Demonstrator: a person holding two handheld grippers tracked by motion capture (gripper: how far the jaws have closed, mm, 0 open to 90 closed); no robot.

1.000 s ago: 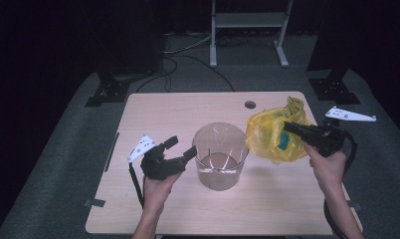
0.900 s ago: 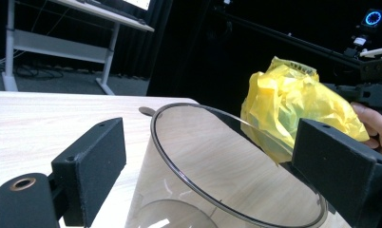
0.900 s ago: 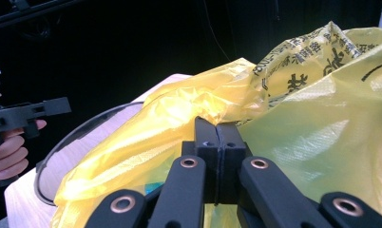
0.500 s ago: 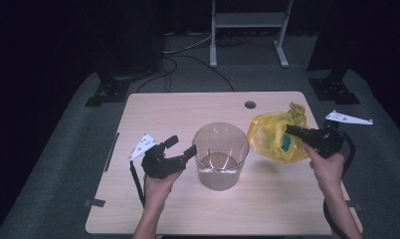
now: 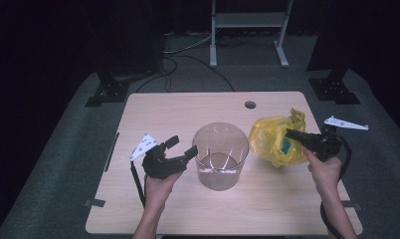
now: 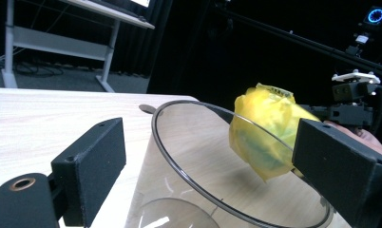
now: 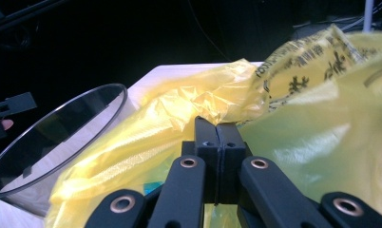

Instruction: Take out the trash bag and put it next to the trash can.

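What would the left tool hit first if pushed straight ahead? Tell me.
Likely the clear container: the left tool is open, one jaw on each side of its near wall. Depth is uncertain.

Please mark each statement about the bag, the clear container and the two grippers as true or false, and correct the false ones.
1. The right gripper is shut on the yellow bag. True.
2. The left gripper has its jaws open beside the clear container. True.
3. The yellow bag is inside the clear container. False: it is beside the container, on its right in the high view.
4. The clear container lies on its side. False: it stands upright on the table.
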